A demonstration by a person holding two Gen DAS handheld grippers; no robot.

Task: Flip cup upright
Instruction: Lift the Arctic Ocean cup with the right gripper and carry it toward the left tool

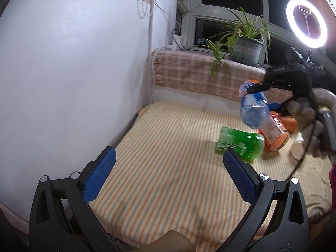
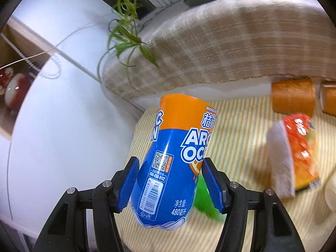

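Right gripper clamped on blue-orange cup, held tilted in the air above striped mat, far right. Left gripper spread wide, holding nothing, low over near mat. Green cup lying on its side, just beside orange packet.

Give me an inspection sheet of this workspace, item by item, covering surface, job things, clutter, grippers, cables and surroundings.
Surface: striped cloth covers the work area.
Job's things: blue-and-orange cup, cut from a drink bottle, held tilted in the air.
Clutter: green bottle cup lying on its side; orange snack bag; white bottle; two orange cylinders at the back.
Grippers: right gripper clamps the cup's sides; left gripper open, holding nothing.
Cables: black cable hangs by the right gripper; white cord on the wall.
Surroundings: potted plant, ring light, plaid cloth, window.
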